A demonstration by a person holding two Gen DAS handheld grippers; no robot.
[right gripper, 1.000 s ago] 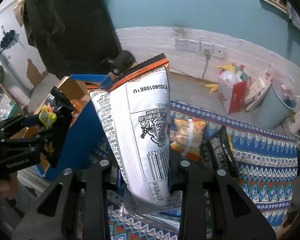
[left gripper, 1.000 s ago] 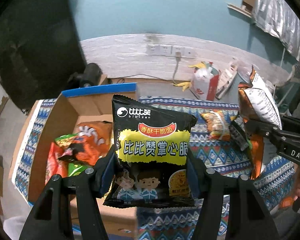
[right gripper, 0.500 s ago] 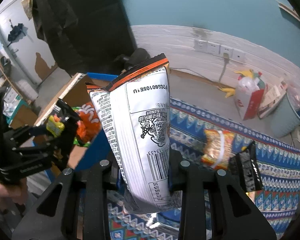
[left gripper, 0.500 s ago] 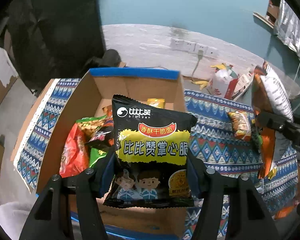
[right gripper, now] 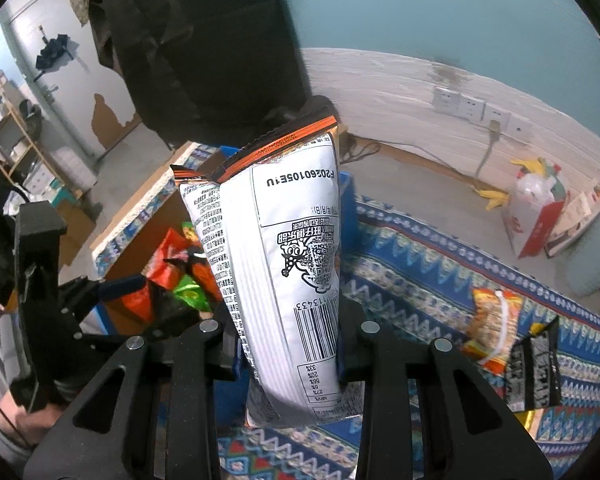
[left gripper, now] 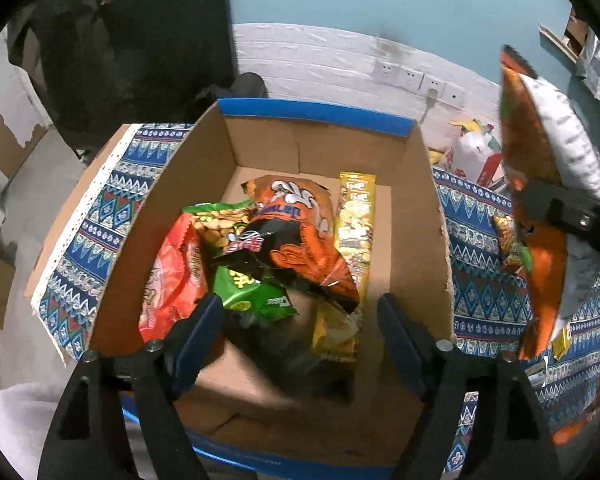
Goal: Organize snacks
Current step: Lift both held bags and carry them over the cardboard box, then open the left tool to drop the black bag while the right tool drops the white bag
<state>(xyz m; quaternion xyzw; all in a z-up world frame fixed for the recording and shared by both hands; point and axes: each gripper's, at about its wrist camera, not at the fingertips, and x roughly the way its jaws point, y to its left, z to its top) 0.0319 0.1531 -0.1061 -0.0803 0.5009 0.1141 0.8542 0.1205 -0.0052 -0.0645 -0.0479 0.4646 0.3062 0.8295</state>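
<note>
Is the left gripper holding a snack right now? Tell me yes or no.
No, the left gripper is open over the cardboard box, with nothing clamped between its fingers.

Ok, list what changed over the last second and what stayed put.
The left gripper let go of the black noodle packet: its fingers are now open and empty above the cardboard box, and a dark blurred shape under them may be that packet dropping in. The view also swung over the box. The right gripper is still clamped on the white-backed snack bag, held upright.
</note>
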